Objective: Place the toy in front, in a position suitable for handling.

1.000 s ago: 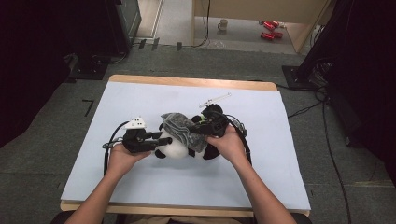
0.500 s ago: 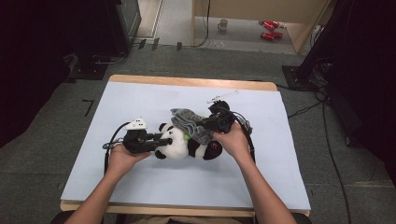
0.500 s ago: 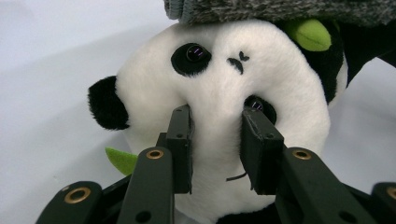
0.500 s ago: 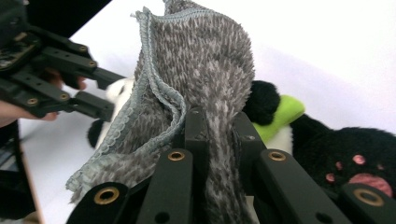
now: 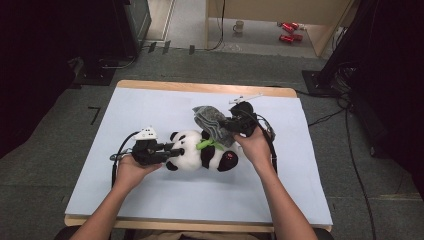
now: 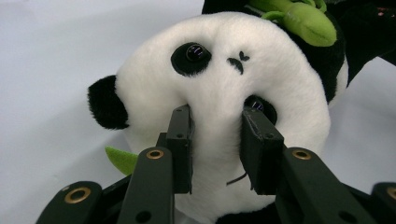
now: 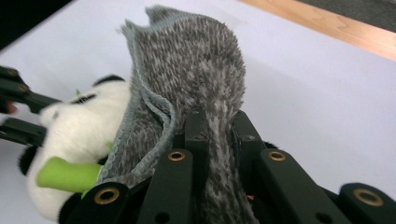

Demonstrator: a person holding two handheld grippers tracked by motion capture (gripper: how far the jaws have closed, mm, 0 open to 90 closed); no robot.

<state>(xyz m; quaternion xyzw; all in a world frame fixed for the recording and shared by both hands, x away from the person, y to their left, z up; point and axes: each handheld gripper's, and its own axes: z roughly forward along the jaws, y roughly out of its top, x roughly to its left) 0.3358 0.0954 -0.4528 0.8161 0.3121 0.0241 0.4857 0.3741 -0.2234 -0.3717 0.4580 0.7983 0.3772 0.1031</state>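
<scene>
The black-and-white plush panda (image 5: 202, 154) lies on its back on the light blue table cover (image 5: 150, 110), near the middle, with its head to the left. A green plush bamboo stalk (image 5: 209, 144) rests across its chest. The grey fuzzy knitted cloth (image 5: 212, 122) is lifted and bunched, just behind the panda, and its lower edge touches the panda's body.

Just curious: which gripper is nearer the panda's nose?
Left. The left gripper pinches the panda at its snout; the right gripper holds the grey cloth beyond its body.
</scene>
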